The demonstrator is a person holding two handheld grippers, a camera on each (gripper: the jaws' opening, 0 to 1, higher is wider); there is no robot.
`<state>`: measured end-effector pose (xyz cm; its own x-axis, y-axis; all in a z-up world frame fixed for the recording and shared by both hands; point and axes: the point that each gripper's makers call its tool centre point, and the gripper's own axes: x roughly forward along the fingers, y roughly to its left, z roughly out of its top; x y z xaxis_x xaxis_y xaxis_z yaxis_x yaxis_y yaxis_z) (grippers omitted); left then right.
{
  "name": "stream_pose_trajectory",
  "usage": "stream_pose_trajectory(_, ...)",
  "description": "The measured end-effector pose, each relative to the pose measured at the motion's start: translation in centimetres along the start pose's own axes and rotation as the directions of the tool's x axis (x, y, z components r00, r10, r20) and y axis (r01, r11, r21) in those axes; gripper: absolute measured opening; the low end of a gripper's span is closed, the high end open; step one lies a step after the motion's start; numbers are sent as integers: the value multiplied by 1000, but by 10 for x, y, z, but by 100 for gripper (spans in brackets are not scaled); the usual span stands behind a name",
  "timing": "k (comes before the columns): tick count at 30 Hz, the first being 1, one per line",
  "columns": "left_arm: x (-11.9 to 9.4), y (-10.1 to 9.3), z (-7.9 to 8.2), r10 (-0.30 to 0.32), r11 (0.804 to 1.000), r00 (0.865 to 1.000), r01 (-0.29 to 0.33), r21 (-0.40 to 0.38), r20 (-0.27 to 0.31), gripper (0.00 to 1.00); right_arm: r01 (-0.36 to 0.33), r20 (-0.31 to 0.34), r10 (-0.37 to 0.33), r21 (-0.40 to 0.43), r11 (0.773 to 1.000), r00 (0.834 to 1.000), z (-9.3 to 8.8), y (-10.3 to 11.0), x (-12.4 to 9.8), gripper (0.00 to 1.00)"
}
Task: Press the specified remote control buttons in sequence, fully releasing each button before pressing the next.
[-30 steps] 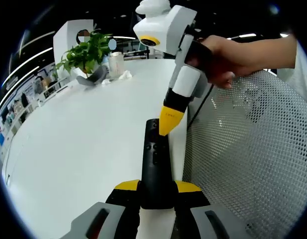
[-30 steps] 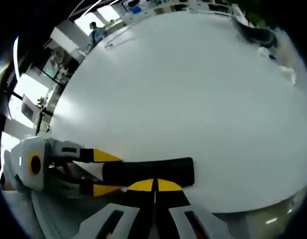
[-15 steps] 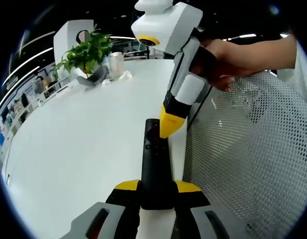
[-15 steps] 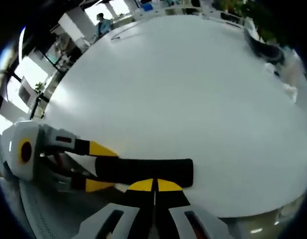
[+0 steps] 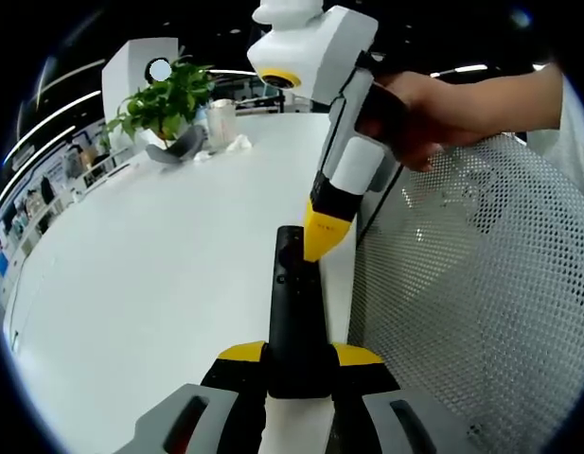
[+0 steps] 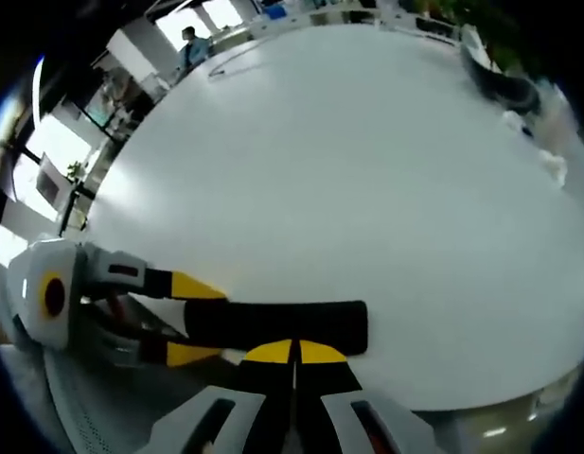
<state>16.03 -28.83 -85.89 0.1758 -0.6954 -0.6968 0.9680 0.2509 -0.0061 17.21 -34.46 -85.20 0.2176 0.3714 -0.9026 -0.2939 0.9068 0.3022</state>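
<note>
The left gripper (image 5: 296, 364) is pinching the remote (image 5: 293, 312) while the right gripper's (image 5: 322, 236) pressed-together fingers are pressing a top button, mid-sequence.

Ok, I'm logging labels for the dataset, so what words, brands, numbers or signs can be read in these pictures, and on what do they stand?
None can be read.
Right gripper: small dark marks on its yellow tip, too small to read.
Remote control: its buttons show no legible symbols.
Shelves beyond the white table: colourful items, too blurred to read.
</note>
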Motion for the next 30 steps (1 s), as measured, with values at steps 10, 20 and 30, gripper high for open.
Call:
stream_pose_trajectory(10,0,1,0,0,1000,1000,0,3,-1,25,21,76,-17,-55,998,997,13,-1,-3,0)
stream_pose_trajectory(20,1,0,1,-4,1000,1000,4,6,-1,24,51,88,-41,-121,991,995,14,0,0,0)
stream_pose_trajectory(30,0,0,0,-4,1000,1000,4,5,-2,25,85,85,-71,-175,981,994,12,1,4,0)
